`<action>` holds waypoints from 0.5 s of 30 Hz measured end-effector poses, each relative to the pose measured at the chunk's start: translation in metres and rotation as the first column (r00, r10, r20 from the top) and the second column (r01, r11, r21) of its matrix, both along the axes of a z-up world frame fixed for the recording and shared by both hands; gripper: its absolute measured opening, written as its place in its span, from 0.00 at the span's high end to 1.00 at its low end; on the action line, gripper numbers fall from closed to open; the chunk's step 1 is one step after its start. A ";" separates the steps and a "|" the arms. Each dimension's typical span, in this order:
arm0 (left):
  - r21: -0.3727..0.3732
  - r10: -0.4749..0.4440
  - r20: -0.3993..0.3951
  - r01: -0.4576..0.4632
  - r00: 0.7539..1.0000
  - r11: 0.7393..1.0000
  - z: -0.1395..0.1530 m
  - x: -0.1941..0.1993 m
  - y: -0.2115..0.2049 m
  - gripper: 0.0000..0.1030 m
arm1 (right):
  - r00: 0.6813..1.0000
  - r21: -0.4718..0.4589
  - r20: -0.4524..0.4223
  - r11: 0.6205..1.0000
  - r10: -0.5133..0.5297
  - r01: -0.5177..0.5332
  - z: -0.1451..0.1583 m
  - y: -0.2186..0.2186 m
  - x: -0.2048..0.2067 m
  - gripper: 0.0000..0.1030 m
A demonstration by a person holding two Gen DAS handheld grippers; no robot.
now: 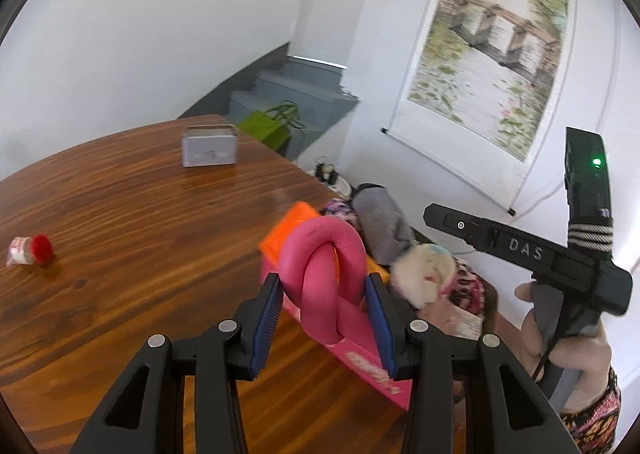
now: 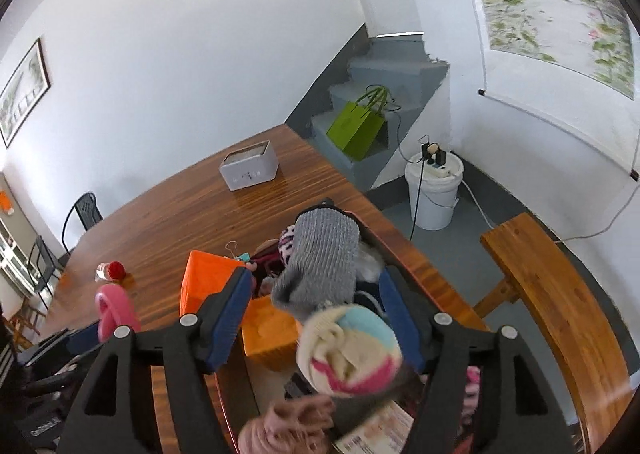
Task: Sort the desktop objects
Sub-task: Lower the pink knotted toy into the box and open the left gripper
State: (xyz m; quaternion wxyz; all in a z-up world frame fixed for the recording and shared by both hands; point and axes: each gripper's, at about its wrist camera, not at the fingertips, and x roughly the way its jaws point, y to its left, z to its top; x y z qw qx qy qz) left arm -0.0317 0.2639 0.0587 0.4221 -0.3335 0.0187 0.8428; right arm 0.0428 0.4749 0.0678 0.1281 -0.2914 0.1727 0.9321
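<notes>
Fingers of your left gripper (image 1: 324,318) clamp the pink twisted loop (image 1: 320,278), lifted above the wooden table (image 1: 140,222) by its near edge. Your right gripper (image 2: 316,318) hangs wide open over the table's clothing pile (image 2: 324,254).

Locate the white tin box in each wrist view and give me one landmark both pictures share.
Left wrist: white tin box stands upper left of centre, on the far part of the wooden table.
Right wrist: white tin box stands just left of centre, near the table's far edge.
Shared landmark: the green paper bag on the grey stairs behind.
</notes>
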 end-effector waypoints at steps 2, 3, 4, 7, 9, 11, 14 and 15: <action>-0.002 -0.029 0.001 0.029 1.000 1.000 -0.001 0.004 0.012 0.57 | 1.000 0.000 -0.014 1.000 -0.012 0.012 0.000 0.002 0.009 0.32; -0.007 -0.041 -0.001 0.041 0.999 0.999 -0.003 0.006 0.019 0.57 | 1.000 0.001 -0.023 1.000 -0.018 0.018 0.000 0.003 0.015 0.32; -0.015 -0.053 -0.003 0.053 0.999 0.998 -0.005 0.008 0.026 0.57 | 0.999 0.001 -0.031 1.000 -0.024 0.024 0.000 0.004 0.020 0.32; -0.032 -0.074 -0.003 0.074 0.997 0.997 -0.010 0.010 0.041 0.57 | 0.998 -0.007 -0.053 0.999 -0.040 0.039 0.000 0.010 0.031 0.32; -0.040 -0.079 0.002 0.079 0.997 0.996 -0.014 0.009 0.048 0.57 | 0.997 -0.016 -0.061 0.999 -0.053 0.052 -0.001 0.014 0.036 0.32; -0.048 -0.085 0.007 0.085 0.996 0.995 -0.018 0.009 0.055 0.57 | 0.996 -0.024 -0.068 0.998 -0.065 0.063 -0.003 0.018 0.041 0.32; -0.061 -0.093 0.015 0.094 0.996 0.994 -0.024 0.009 0.065 0.55 | 0.994 -0.032 -0.072 0.997 -0.078 0.076 -0.006 0.023 0.046 0.32; -0.064 -0.095 0.018 0.096 0.995 0.993 -0.025 0.009 0.067 0.51 | 0.994 -0.035 -0.072 0.996 -0.081 0.079 -0.007 0.024 0.047 0.32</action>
